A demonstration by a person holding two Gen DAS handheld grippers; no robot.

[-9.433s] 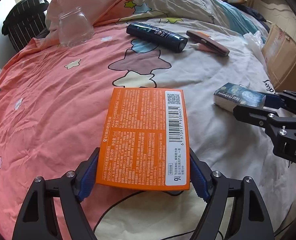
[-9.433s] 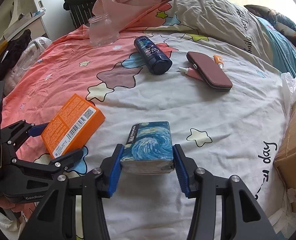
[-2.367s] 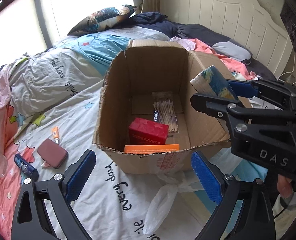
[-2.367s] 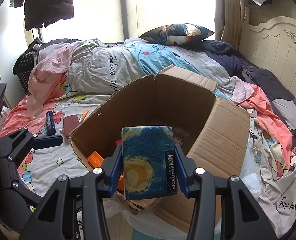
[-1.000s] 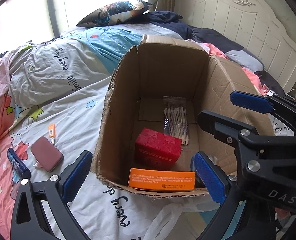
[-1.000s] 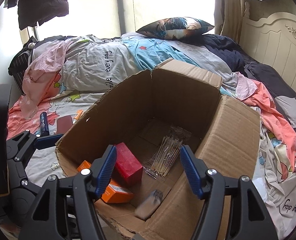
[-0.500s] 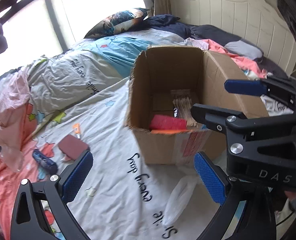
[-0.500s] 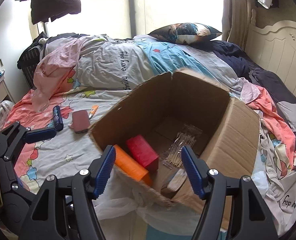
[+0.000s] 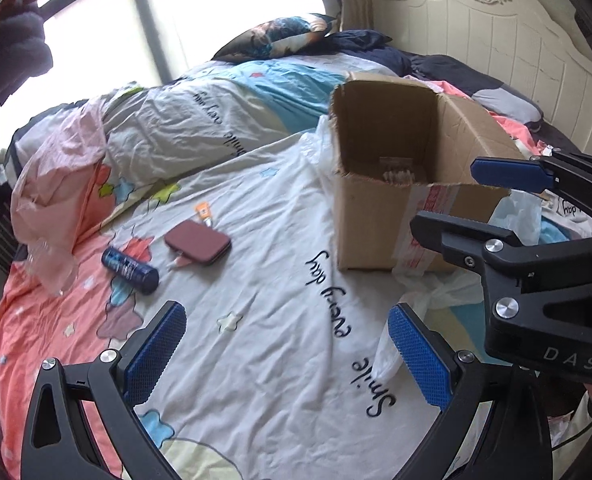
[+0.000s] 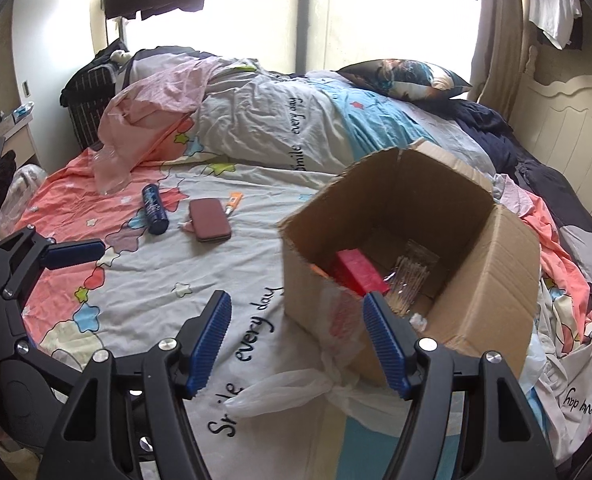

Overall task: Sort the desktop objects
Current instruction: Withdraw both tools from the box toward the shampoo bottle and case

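A rumpled bed [image 10: 255, 264] with a star-print quilt fills the room. The cardboard box [image 10: 468, 292] stands open at its right side, a red box [image 10: 360, 272] inside. Far left lie a dark blue bottle [image 9: 129, 266], a maroon case [image 9: 197, 242] and an orange-capped tube [image 9: 203, 212]. The left gripper [image 9: 285, 354] and right gripper [image 10: 298, 336] both gape wide, empty.

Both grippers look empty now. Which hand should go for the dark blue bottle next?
Probably left. The left gripper is open, empty and on the bottle's side of the bed. The right gripper, also open and empty, sits by the cardboard box, farther from it.
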